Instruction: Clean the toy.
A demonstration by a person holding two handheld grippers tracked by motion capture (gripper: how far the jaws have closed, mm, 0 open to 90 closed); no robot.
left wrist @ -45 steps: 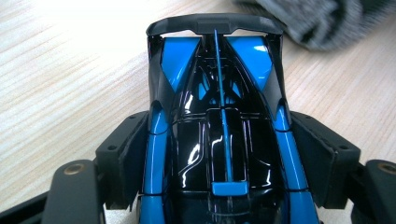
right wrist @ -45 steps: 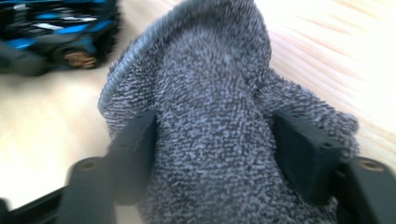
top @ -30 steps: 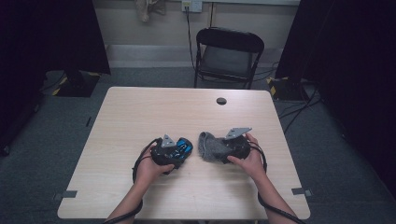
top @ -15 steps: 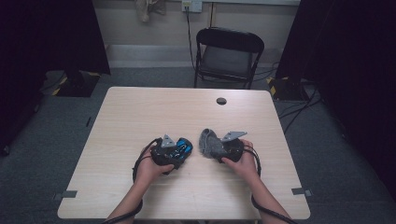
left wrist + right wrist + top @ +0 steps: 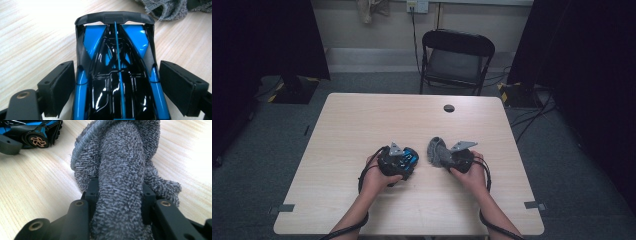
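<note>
Right tool [image 5: 117, 192], jaws just closing, pinches the grey towel [image 5: 122, 162]; left tool [image 5: 117, 82], just opening, straddles the toy car [image 5: 116, 75], which could roll along the bench [image 5: 362, 125] when wiped.

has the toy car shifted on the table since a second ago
No. In the high view the blue and black toy car keeps its place against the table's near edge and the dark round hole, between the left gripper's pads.

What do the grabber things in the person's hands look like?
Each black two-jaw gripper carries a grey three-cornered plate on top and trails a black cable. The flat rectangular black pads have small screw holes. The forearms are bare, without sleeves.
</note>
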